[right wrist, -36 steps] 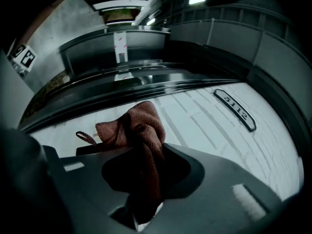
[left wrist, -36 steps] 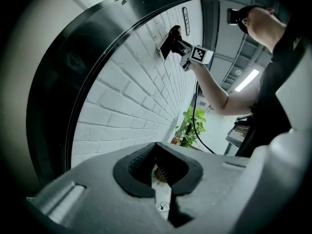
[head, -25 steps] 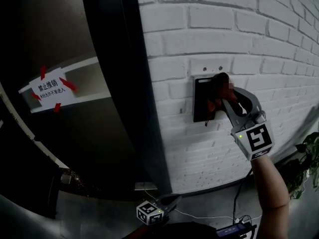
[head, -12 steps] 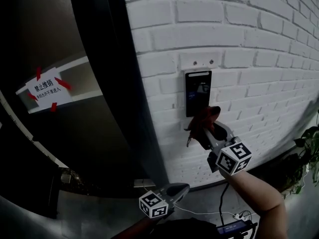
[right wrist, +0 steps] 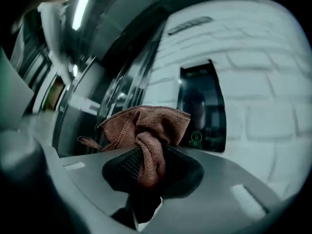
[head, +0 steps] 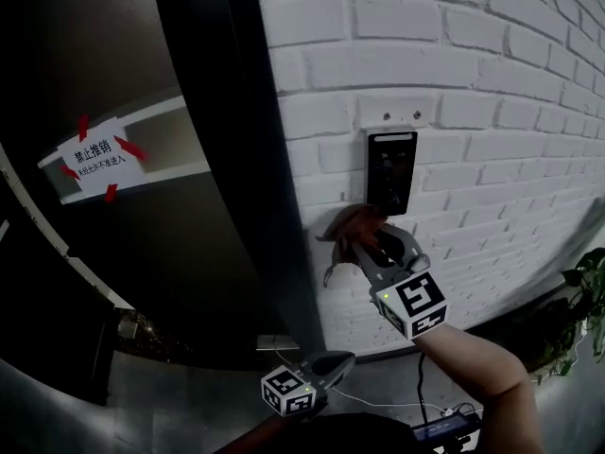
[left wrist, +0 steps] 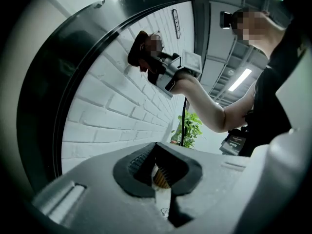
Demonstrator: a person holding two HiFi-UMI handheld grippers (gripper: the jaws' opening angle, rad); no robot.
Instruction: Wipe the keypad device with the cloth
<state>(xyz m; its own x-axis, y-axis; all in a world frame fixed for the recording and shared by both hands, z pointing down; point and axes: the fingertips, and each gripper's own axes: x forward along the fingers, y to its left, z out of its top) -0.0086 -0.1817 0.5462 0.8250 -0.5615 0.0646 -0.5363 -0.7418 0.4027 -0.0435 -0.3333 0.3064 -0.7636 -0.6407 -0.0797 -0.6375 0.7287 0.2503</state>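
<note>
While the right gripper [head: 367, 246] is held up in front of the white brick wall [head: 473, 83], its two fingers are pressed on a brown cloth [head: 348, 231]. The right gripper view shows this well: a fold of the cloth [right wrist: 146, 130] goes down between the black pads, and the rest of it stands up above the jaws in a loose bunch. One thin corner of the cloth hangs out to the left.

The keypad device [head: 390, 171] is a dark upright panel fixed on the wall, near the wall's left edge, where the dark door frame [head: 236, 159] begins. The cloth is just below the lower left corner of the device and does not cover it. I cannot tell whether the cloth touches the bricks. In the right gripper view the keypad device [right wrist: 202, 106] stands just behind the cloth, a little to the right.

The left gripper [head: 338, 359] is low, near the bottom edge of the head view, well apart from the device. Its fingers are pressed together and nothing is between them.

A white paper sign [head: 95, 162] is fixed with red tape on the dark surface left of the door frame. A green plant [head: 581, 296] stands at the right, close to the foot of the wall.
</note>
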